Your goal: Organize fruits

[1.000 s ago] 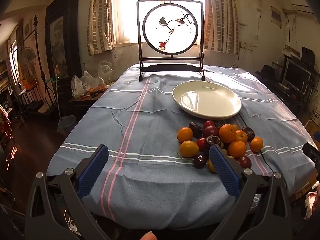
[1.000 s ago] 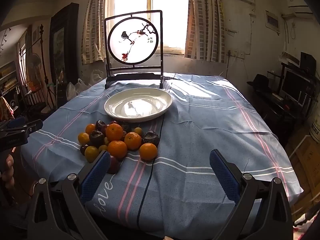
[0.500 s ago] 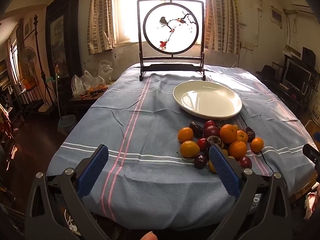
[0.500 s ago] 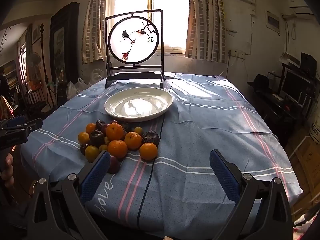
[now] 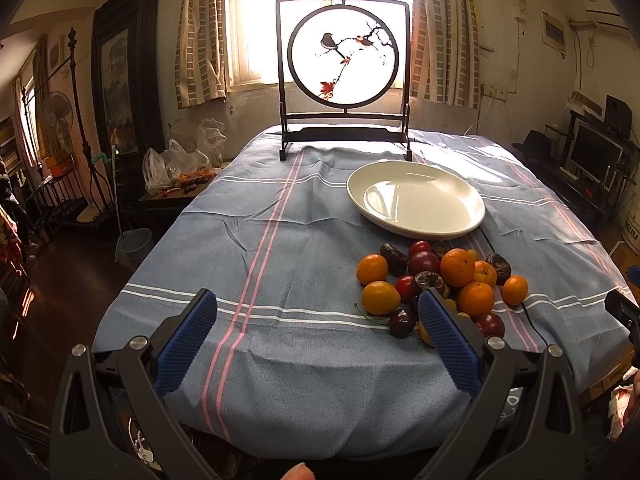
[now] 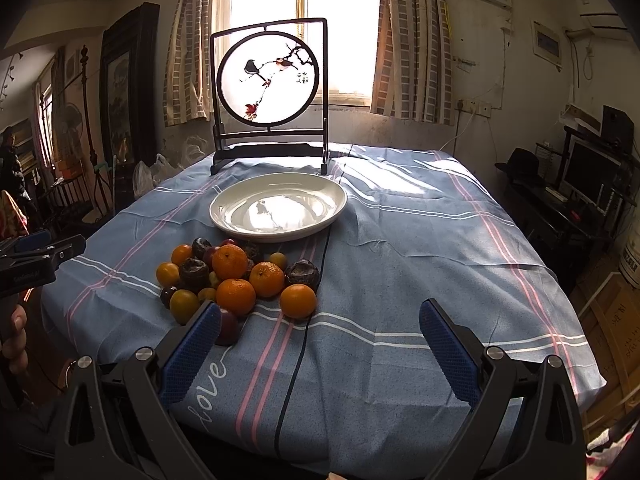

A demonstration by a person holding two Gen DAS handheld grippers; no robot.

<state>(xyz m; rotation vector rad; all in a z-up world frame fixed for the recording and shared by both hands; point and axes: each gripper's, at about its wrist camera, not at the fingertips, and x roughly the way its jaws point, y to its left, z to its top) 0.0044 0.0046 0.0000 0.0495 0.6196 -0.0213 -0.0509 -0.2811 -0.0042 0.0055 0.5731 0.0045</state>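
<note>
almost nothing has changed over the last second: both grippers hang at the near edge of the table just where they were, with only a faint drift in each view, and the fruit pile [image 6: 236, 280] has not been touched. so the sorting has not started, and i would judge this a pause before the first reach.

the left gripper [image 5: 318, 320] has its blue pads spread wide with nothing between them; the right gripper [image 6: 320, 328] is spread just as wide and empty too.

the fruit sits heaped on the blue striped tablecloth [image 5: 260, 240], just in front of the white plate [image 6: 336, 200], which is bare and glossy (it throws back the window light). the heap mixes bright oranges [image 6: 230, 261], smaller yellow-orange fruits, smooth dark red plums and a few wrinkled dark ones that look like passion fruit [image 6: 303, 273]. one orange [image 6: 298, 301] lies at the right edge of the heap, nearest the right gripper, and seems the easiest first pick. a framed bird screen [image 5: 344, 60] stands behind the plate.
</note>
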